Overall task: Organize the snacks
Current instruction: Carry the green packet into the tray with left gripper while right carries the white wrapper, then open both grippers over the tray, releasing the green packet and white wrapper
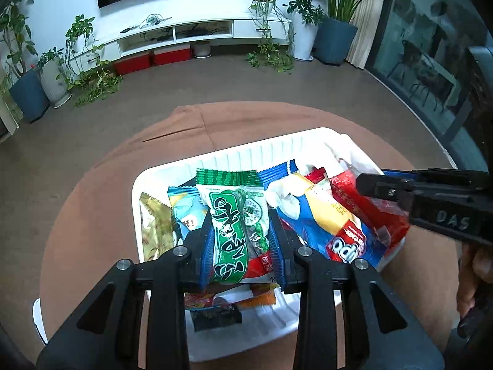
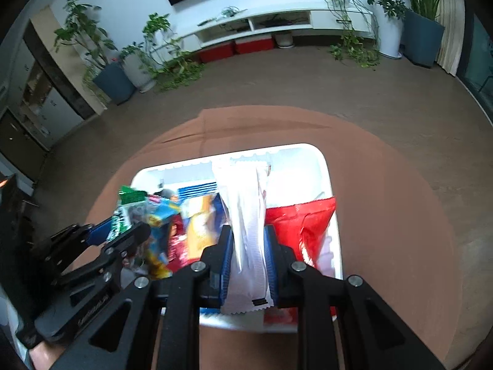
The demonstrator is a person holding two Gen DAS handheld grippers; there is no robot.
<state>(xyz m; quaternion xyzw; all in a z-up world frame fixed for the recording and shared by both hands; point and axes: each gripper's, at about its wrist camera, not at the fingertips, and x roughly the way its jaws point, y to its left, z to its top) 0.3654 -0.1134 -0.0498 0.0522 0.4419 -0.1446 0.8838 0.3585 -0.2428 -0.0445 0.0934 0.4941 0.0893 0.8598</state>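
White plastic and bright foil are filling both views as a person is sorting snacks into a ribbed white bin (image 1: 234,154) sitting on a round worktop (image 1: 92,191) draped in a brown cloth. Left gripper (image 1: 242,246) is clamping a green-and-white packet (image 1: 234,225) between narrow jaws, holding it upright above the wrappers already standing in the bin; right gripper (image 2: 248,259) is pinching a long white packet (image 2: 246,222) the same way, its jaws closed narrowly on the wrapper over the bin's right part, just beside a red bag (image 2: 299,225). Blue, yellow and red packets (image 1: 323,225) are crowding the middle of the bin, and a gold one (image 1: 154,228) is leaning at its left end. Judging from this, the load is nearly in, but room is getting tight. Trouble could be coming from several causes: the two grippers are working close together and may be knocking each other; a packet pushed down into so full a row may be tipping its neighbours or springing back over the rim; and thin, slippery film held only along its sides may be sliding out, or crushing, if the squeeze is wrong.
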